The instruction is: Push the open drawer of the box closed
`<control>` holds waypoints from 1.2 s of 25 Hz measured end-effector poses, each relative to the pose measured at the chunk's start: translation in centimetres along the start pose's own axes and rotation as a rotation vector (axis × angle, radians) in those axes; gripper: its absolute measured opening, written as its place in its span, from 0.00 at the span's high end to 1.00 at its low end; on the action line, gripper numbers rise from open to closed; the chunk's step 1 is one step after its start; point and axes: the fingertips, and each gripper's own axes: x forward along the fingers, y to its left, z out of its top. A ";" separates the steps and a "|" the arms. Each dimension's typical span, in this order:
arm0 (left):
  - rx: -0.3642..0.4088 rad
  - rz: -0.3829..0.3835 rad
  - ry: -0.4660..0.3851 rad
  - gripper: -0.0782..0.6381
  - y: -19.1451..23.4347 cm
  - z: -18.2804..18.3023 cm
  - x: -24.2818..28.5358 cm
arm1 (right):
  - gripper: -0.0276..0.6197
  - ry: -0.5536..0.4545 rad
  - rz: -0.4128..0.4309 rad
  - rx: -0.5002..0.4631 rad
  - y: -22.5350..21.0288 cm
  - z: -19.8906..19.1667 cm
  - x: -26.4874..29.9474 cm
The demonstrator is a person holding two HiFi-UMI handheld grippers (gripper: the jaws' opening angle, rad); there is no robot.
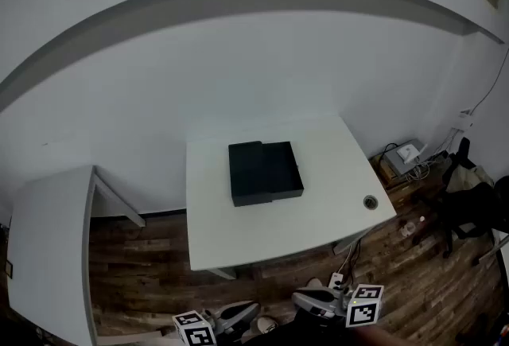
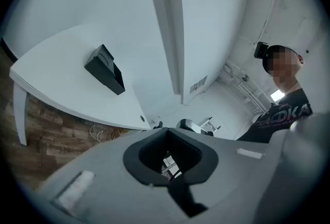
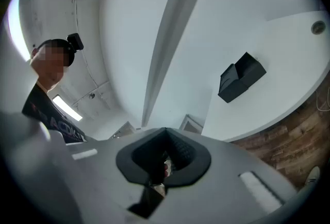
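A black box (image 1: 265, 172) lies in the middle of the white table (image 1: 318, 225). Its drawer (image 1: 284, 167) stands pulled out toward the right, with the open tray showing. The box also appears as a dark block (image 2: 105, 69) far ahead in the left gripper view, and far off (image 3: 241, 78) in the right gripper view. My left gripper (image 1: 253, 306) and right gripper (image 1: 297, 298) hang low at the bottom of the head view, well short of the table's near edge. Both have their jaws pressed together with nothing between them (image 2: 166, 131) (image 3: 165, 130).
A round cable hole (image 1: 371, 202) sits in the table's near right corner. A second white table (image 1: 48, 241) stands to the left. Cables and a small unit (image 1: 406, 153) lie on the wooden floor at the right, beside a dark bag (image 1: 469, 197).
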 end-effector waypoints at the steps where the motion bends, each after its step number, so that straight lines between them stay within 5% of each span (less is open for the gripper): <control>1: -0.001 0.001 0.000 0.89 -0.1 0.0 0.0 | 0.95 0.000 -0.001 0.001 0.0 0.0 0.0; 30: 0.022 0.000 0.041 0.89 -0.6 0.2 -0.2 | 0.95 -0.088 -0.037 -0.011 -0.5 1.7 -1.1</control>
